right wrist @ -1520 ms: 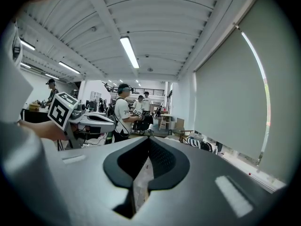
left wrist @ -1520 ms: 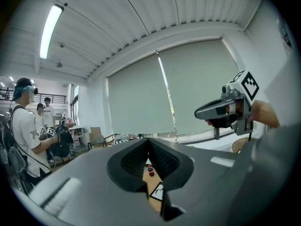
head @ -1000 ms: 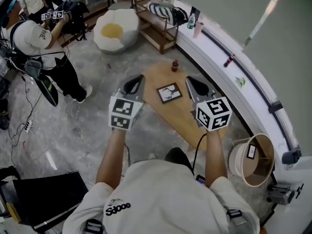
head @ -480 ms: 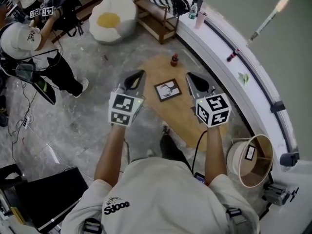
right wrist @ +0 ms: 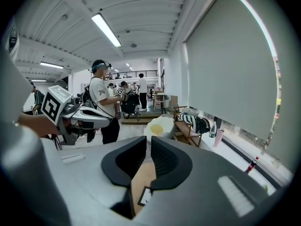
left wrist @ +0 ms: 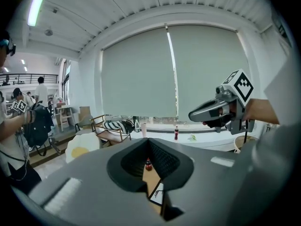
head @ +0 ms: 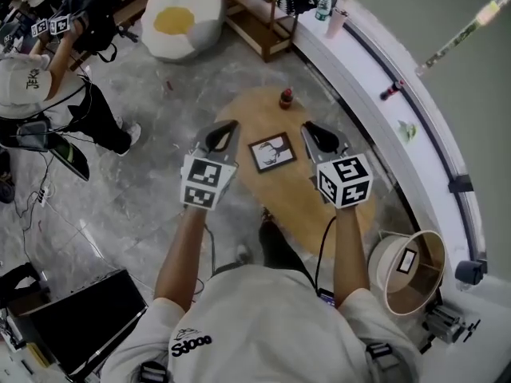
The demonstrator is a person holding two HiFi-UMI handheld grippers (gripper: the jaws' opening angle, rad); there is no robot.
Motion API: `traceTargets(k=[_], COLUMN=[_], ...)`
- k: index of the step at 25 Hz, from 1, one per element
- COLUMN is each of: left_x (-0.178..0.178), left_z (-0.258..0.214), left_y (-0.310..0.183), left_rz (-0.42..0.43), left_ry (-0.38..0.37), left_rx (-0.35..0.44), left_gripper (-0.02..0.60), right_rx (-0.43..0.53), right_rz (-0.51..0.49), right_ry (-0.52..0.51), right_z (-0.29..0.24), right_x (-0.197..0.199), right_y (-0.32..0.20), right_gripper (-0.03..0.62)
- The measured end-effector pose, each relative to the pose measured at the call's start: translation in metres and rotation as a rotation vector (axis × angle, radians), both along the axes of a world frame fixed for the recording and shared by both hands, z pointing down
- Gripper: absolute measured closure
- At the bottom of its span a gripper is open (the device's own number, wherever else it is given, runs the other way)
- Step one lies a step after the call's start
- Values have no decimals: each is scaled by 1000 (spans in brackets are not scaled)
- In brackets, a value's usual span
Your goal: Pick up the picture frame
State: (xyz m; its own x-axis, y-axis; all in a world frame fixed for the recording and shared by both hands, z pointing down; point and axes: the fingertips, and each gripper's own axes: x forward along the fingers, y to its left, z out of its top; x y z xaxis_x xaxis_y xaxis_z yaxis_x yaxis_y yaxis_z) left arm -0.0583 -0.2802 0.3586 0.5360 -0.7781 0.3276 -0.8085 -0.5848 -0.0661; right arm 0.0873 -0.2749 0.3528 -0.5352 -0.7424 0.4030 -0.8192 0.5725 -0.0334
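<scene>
The picture frame (head: 271, 152), black-edged with a white print, lies flat on the oval wooden table (head: 255, 112). My two grippers hover on either side of it, without touching it. The left gripper (head: 221, 132) is at its left with tips together. The right gripper (head: 316, 132) is at its right, and its jaws are opening to a slim gap with nothing between them. In the left gripper view the frame (left wrist: 158, 190) shows below the left gripper (left wrist: 148, 139). In the right gripper view the frame (right wrist: 145, 195) shows below the right gripper (right wrist: 148, 137).
A small red bottle (head: 285, 98) stands on the table's far end. A white ledge (head: 375, 86) curves along the right, with a round basket (head: 407, 270) below it. An egg-shaped cushion (head: 188, 22), a wooden bench (head: 259, 26) and a person (head: 48, 94) are beyond.
Both grippers have moved forward and down toward the table. They now flank the picture frame more closely. The frame itself has not moved.
</scene>
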Motion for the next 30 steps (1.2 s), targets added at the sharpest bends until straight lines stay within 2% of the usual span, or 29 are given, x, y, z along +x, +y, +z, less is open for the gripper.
traceTargets(k=[9, 19, 30], left_x=[17, 30, 49], left_z=[59, 143, 224], left_y=[-56, -92, -132], left_rz=[-22, -27, -19], left_ry=[-3, -11, -32], left_rx=[-85, -182, -278], left_gripper=[571, 571, 571], right_rx=[-131, -310, -418], right_rz=[4, -8, -2], right_ry=[6, 44, 49], right_z=[75, 180, 264], right_x=[26, 42, 50], right_y=[-57, -85, -122], right_gripper=[553, 551, 548])
